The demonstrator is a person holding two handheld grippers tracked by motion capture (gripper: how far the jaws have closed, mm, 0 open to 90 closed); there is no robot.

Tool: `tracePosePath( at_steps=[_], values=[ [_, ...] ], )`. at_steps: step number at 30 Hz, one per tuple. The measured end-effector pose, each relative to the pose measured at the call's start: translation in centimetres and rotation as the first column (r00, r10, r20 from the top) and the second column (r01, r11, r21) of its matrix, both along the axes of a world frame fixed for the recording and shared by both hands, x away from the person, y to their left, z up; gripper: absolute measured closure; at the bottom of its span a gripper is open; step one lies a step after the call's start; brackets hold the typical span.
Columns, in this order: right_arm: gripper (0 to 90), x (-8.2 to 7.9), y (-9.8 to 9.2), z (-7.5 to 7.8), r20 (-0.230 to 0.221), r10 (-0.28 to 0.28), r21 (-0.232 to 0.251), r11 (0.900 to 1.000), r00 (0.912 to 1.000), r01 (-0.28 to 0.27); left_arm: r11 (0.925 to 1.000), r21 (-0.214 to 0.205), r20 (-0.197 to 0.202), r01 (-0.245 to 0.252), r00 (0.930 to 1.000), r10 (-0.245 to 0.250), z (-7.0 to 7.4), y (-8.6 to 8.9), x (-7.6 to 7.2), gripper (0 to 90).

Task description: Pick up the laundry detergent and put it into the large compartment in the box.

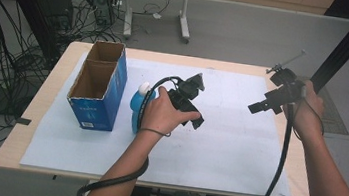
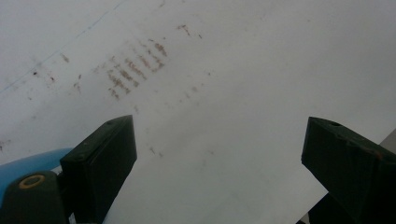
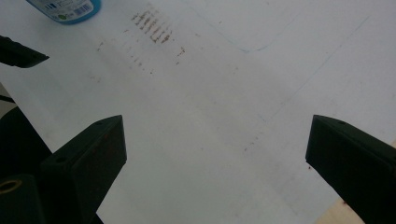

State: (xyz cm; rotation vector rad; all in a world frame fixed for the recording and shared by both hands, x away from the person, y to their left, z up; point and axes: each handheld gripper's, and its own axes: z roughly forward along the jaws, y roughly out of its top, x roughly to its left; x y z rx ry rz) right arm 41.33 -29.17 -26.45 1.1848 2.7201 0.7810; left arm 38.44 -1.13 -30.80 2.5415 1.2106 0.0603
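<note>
A blue bottle [image 1: 137,104] with a white cap stands on the white sheet [image 1: 216,153], right beside a blue cardboard box [image 1: 95,99]. My left gripper [image 1: 194,119] is held just right of the bottle, tilted down at the sheet. In the left gripper view its jaws [image 2: 219,128] stand wide open over bare sheet, and the bottle [image 2: 28,161] peeks in behind the left jaw. My right gripper [image 1: 259,107] hovers over the sheet's right side, apart from the bottle. It is open [image 3: 215,123] with nothing between the jaws, and the bottle's base [image 3: 65,8] shows far off.
The open-topped box has two compartments [image 1: 95,80], with nothing visible inside. Brown smudges [image 2: 133,70] mark the sheet. The wooden table's edge [image 1: 44,97] borders the sheet. Cables and desk legs [image 1: 184,26] lie on the floor beyond the table.
</note>
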Motion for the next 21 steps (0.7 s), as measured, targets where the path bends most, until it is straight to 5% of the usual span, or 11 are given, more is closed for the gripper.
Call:
tracePosePath(
  at_steps=[21],
  values=[
    [4.4,0.13,-0.28,-0.18,-0.011,-0.010,-0.028,0.9996,0.9999,0.010,1.0000,0.004,0.002,-0.003,1.0000,0.003,0.27,-0.24,-0.21,10.6]
  ],
)
